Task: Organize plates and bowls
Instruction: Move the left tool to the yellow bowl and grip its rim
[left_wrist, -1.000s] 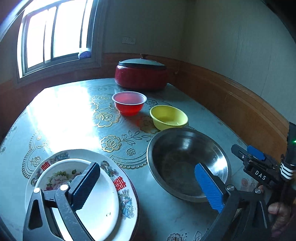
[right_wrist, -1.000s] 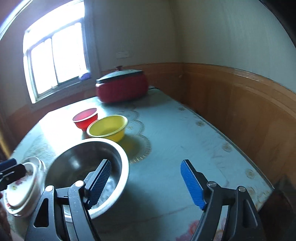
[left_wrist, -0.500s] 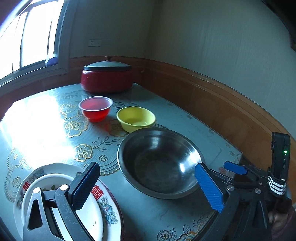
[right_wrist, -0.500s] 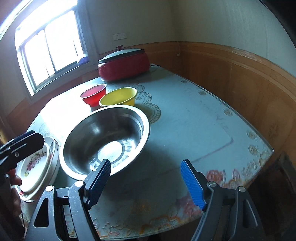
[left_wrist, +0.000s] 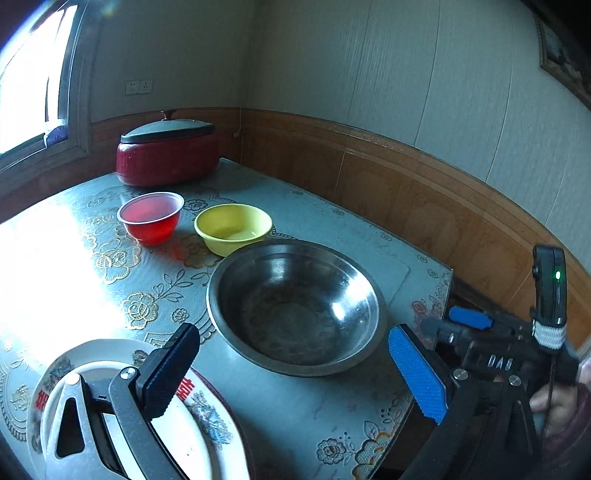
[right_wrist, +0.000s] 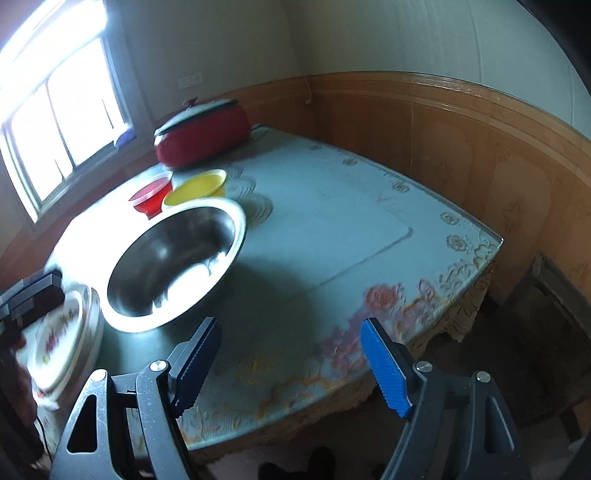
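Tongs on both sides, left tongs (left_wrist: 291, 369) and right tongs (right_wrist: 291, 363), gape wide and empty at the near tabletop (left_wrist: 295, 410) edge. Plates (left_wrist: 207, 424) are stacked near left; steel bowl (left_wrist: 295, 306), then yellow bowl (left_wrist: 232, 227) and red bowl (left_wrist: 151, 216) farther back, sit un-nested, so bowl stacking looks left.

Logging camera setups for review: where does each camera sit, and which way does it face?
Left wrist: on the left gripper, over the plates, facing the steel bowl; shows its open fingers, the right gripper, a hand.
Right wrist: on the right gripper, at the table edge, facing the corner; shows its open fingers.
Shared: steel bowl, yellow bowl, red bowl, pot.
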